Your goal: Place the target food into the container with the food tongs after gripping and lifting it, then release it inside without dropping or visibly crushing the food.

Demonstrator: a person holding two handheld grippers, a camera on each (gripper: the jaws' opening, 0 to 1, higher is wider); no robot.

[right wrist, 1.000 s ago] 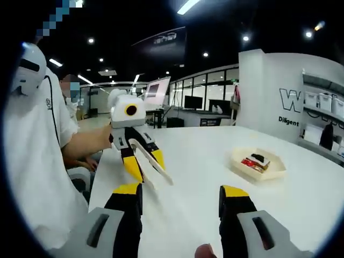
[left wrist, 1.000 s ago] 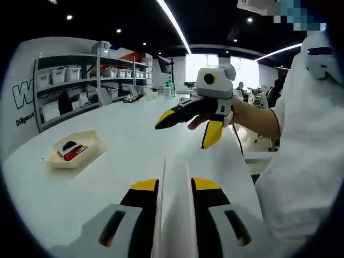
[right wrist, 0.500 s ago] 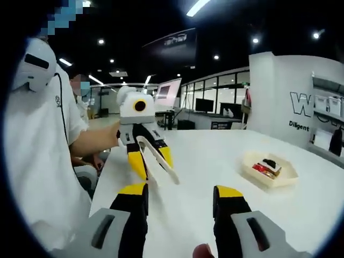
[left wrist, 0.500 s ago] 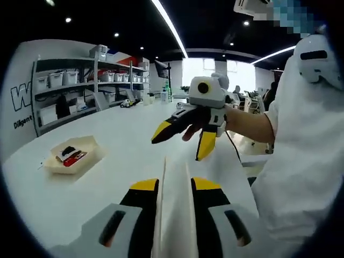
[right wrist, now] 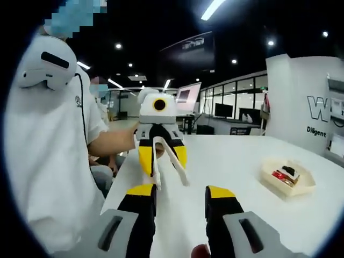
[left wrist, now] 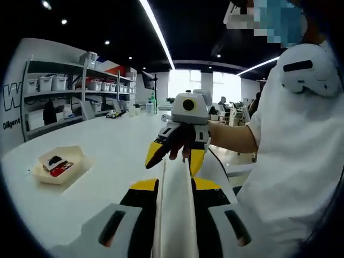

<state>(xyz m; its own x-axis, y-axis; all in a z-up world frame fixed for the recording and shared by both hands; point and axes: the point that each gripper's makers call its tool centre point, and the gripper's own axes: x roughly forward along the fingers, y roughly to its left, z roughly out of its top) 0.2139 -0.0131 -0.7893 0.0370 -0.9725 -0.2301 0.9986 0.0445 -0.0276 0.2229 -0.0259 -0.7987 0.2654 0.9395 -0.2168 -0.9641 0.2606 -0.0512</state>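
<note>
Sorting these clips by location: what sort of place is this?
Probably an open-plan lab or workshop: storage shelving stacked with white bins, a long white worktable, and glass-walled rooms with monitors behind.

The left gripper [left wrist: 174, 188] clamps the white tongs [left wrist: 175, 215] between its yellow-tipped jaws, the tongs running forward over the white table [left wrist: 107, 161]. Ahead, the right gripper [left wrist: 174, 153] is held in a person's hand [left wrist: 180, 142], jaws apart. Far left sits a cream tray [left wrist: 56, 165] holding food (dark and red pieces). Shelves [left wrist: 59, 97] with bins line the wall.
</note>
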